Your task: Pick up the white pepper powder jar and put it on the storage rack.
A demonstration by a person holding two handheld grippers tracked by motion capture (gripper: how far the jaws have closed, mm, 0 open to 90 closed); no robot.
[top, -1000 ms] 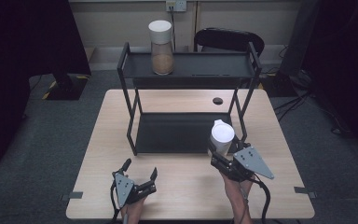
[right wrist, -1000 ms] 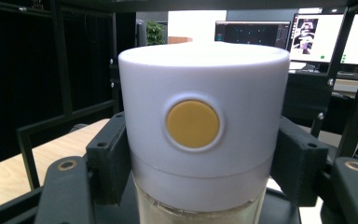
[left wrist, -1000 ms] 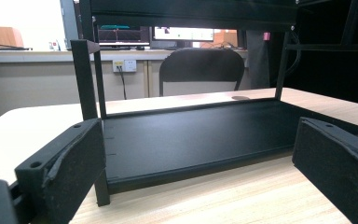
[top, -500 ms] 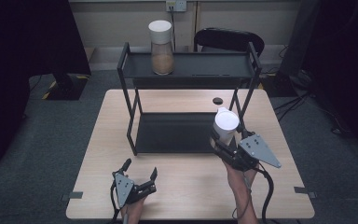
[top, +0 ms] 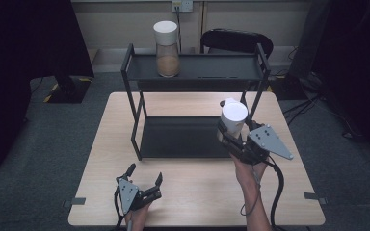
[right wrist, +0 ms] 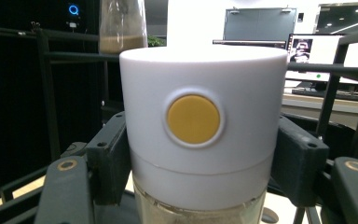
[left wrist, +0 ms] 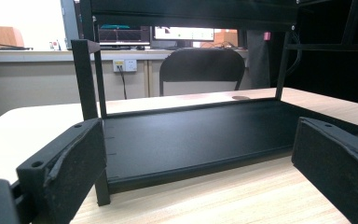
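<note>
At the near edge of the table, the left gripper rests low over the wood with its jaws spread wide and nothing between them. In the left gripper view those two black jaws stand far apart at either side of the frame, and between them lies bare tabletop, then the front lip of the black two-tier rack.

Farther in and to the right, the right gripper is raised above the table, the person's right hand behind it and its cable trailing back toward the near edge. Its jaws are clamped on a jar with a white lid, held upright just in front of the rack's right front post. In the right gripper view the jar sits squarely between the jaws, each black pad pressed against a side of the white lid where it meets the glass; a round yellow button faces the camera, and pale powder shows in the glass below.

The rack's lower shelf lies flat on the table, dark and bare. On the upper shelf, toward its left end, stands a second jar with a white lid and brown contents filling its lower part. A small dark round object lies on the table beyond the held jar, by the rack's right rear leg. Behind the table stands a black chair.
</note>
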